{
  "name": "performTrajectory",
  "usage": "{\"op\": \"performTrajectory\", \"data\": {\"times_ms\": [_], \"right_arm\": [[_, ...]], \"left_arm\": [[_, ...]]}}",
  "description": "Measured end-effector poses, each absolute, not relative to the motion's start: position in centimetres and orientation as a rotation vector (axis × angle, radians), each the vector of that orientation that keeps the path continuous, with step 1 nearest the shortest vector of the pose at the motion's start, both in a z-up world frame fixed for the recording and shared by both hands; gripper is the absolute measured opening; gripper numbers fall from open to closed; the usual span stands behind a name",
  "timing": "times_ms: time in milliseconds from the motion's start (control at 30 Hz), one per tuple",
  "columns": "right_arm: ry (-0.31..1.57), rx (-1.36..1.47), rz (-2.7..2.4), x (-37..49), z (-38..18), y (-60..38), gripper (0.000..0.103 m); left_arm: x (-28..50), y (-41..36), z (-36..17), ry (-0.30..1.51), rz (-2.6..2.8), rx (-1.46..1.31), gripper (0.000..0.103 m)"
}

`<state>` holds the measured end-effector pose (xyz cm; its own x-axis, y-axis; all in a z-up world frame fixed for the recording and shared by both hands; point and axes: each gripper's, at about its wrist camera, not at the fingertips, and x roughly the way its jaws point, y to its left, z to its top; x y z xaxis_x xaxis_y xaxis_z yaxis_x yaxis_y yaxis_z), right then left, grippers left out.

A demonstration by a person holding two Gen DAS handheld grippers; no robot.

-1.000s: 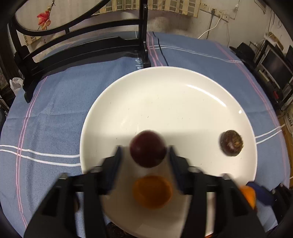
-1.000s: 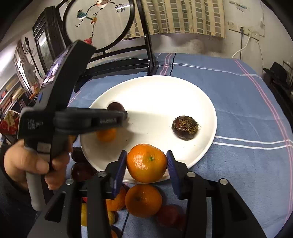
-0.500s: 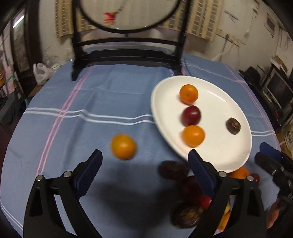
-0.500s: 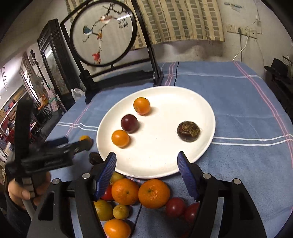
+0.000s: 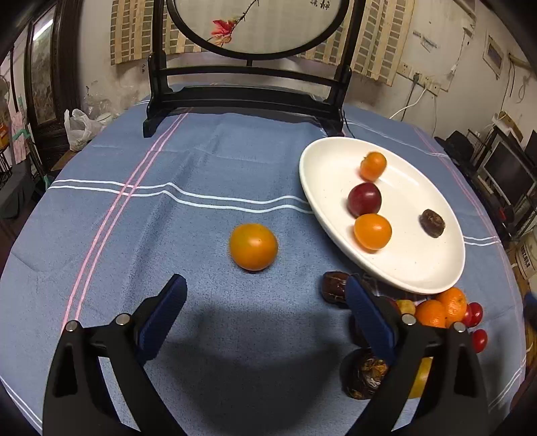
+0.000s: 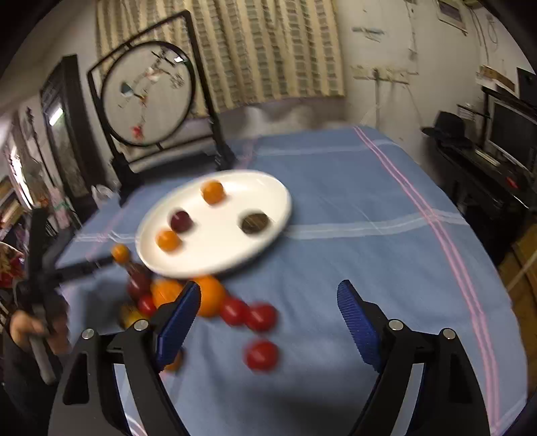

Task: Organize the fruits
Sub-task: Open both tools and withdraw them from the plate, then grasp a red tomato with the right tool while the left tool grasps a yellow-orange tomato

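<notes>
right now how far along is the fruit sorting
Early. Done: four fruits sit on the plate: two oranges, a plum and a dark brown fruit. In hand: nothing. The left gripper and right gripper are open and empty, jaws just widened. Left: a lone orange on the cloth and the pile by the plate's near rim.

The place was a lived-in home, a dining or sitting room. A round table under a blue striped tablecloth (image 5: 208,161) carried a white plate (image 5: 329,174) of fruit and a decorative round embroidered screen (image 5: 258,23) in a dark wooden stand. Striped curtains (image 6: 268,50) hung on a worn, stained plaster wall with a socket and trailing cable (image 5: 416,84). A dark cabinet holding a television (image 6: 513,134) stood along one side, and a plastic bag (image 5: 80,127) lay beyond the table's edge.
</notes>
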<state>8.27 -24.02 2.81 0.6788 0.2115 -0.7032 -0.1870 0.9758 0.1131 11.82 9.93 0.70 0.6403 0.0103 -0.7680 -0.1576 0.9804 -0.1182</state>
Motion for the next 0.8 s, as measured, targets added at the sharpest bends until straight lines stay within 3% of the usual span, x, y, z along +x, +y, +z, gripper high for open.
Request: {"op": "performTrajectory", "data": {"times_ms": [467, 533, 567, 600, 700, 767, 800], "right_arm": [[0.929, -0.15, 0.231, 8.3, -2.1, -20.4, 0.084], [0.946, -0.148, 0.236, 8.5, -2.3, -20.2, 0.074], [0.959, -0.14, 0.24, 8.7, -2.5, -20.2, 0.059], [0.972, -0.129, 0.241, 8.9, -2.7, -20.2, 0.051], [0.995, -0.117, 0.22, 9.6, -3.1, -20.1, 0.046], [0.992, -0.132, 0.219, 9.5, -3.1, -19.6, 0.029], [0.992, -0.133, 0.227, 9.5, -2.9, -19.4, 0.029]], "left_arm": [[12.7, 11.1, -0.6, 0.924, 0.113, -0.236, 0.095], [12.7, 11.1, -0.7, 0.928, 0.106, -0.246, 0.095], [12.7, 11.1, -0.8, 0.927, 0.108, -0.244, 0.095], [12.7, 11.0, -0.8, 0.926, 0.112, -0.239, 0.095], [12.8, 10.9, -0.9, 0.929, 0.116, -0.237, 0.095], [12.8, 11.0, -1.0, 0.935, 0.117, -0.239, 0.095], [12.9, 11.1, -1.0, 0.938, 0.117, -0.242, 0.095]]}}
